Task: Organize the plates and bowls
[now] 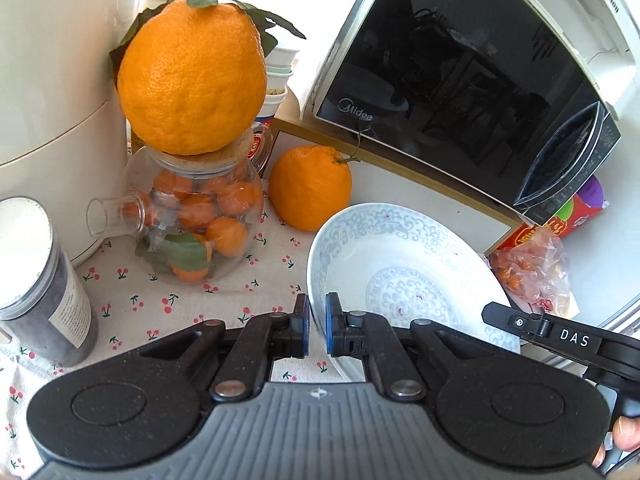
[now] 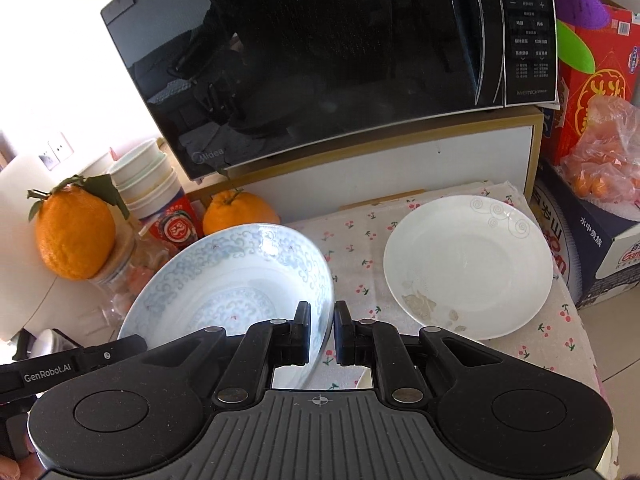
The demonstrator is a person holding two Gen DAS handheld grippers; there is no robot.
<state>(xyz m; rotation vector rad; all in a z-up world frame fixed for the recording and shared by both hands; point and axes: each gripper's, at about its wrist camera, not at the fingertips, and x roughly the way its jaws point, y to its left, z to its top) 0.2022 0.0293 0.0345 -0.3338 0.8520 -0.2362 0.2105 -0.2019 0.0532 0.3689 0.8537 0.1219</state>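
A blue-patterned white bowl (image 1: 400, 276) is held tilted above the cherry-print tablecloth (image 1: 168, 300). My left gripper (image 1: 317, 320) is shut on the bowl's left rim. My right gripper (image 2: 322, 332) is shut on the same bowl (image 2: 236, 280) at its right rim. A white plate (image 2: 468, 264) with a grey swirl motif and some dried stains lies flat on the cloth to the right of the bowl, apart from it.
A black microwave (image 2: 320, 60) stands on a white shelf behind. A glass jar of small oranges (image 1: 196, 220) with a big orange (image 1: 192, 80) on top, another orange (image 1: 310, 188), a grey canister (image 1: 36, 280), stacked paper cups (image 2: 148, 184), boxes and a bag of fruit (image 2: 600, 160) surround the table.
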